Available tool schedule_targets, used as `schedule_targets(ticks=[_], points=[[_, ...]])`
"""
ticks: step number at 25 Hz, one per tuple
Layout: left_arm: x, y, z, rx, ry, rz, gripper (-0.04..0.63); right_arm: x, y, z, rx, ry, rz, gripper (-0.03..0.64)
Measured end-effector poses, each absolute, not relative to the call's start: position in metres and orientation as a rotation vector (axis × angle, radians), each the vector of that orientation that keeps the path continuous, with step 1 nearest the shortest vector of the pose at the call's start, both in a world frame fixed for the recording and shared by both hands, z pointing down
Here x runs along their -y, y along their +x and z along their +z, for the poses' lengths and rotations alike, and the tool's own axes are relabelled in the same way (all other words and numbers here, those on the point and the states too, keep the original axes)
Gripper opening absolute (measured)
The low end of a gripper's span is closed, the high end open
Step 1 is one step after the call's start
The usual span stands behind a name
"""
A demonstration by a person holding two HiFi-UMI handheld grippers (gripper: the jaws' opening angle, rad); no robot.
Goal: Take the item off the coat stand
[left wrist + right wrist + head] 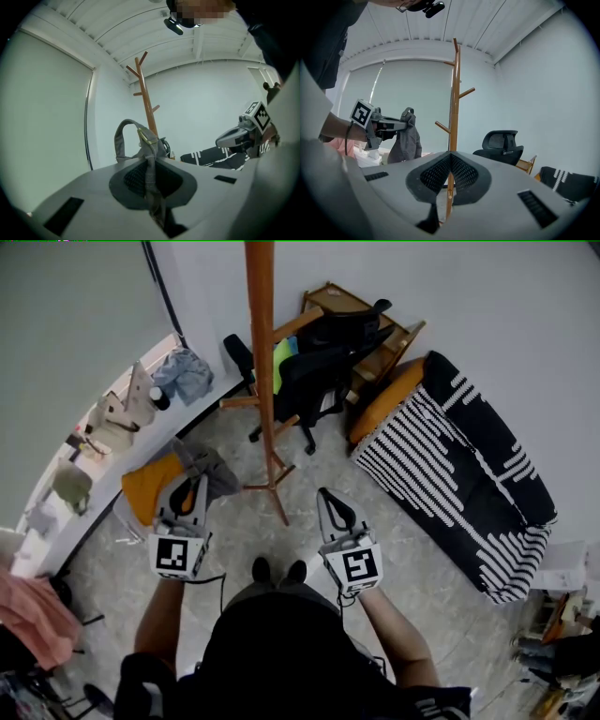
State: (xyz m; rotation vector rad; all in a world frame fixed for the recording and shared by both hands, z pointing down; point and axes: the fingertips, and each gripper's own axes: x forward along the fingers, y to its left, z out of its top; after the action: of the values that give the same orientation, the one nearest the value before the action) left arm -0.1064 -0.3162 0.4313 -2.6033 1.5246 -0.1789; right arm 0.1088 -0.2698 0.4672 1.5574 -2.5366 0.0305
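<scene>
The left gripper [192, 486] pinches the grey bag [214, 471] by its strap, apart from the coat stand [262, 362] at its 3 o'clock. The right gripper [333, 503] has its jaws together on nothing.

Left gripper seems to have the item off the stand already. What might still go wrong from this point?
1. The left gripper pinches only the narrow strap of the grey item. Its bulk hangs below, so it may slip free.
2. The item hangs close to the coat stand, and a swing might snag it on a peg or a leg.
3. The right gripper is shut on nothing, so there is no second hold if the strap slips.
</scene>
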Motion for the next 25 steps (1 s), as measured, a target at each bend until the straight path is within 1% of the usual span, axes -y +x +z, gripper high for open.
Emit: schedule_targets(ticks=[25], points=[[0.264,-0.117,0.449,-1.659,-2.553,-0.118,0.034,0.250,0.104,0.455,2.562,1.598,0.026,0.020]])
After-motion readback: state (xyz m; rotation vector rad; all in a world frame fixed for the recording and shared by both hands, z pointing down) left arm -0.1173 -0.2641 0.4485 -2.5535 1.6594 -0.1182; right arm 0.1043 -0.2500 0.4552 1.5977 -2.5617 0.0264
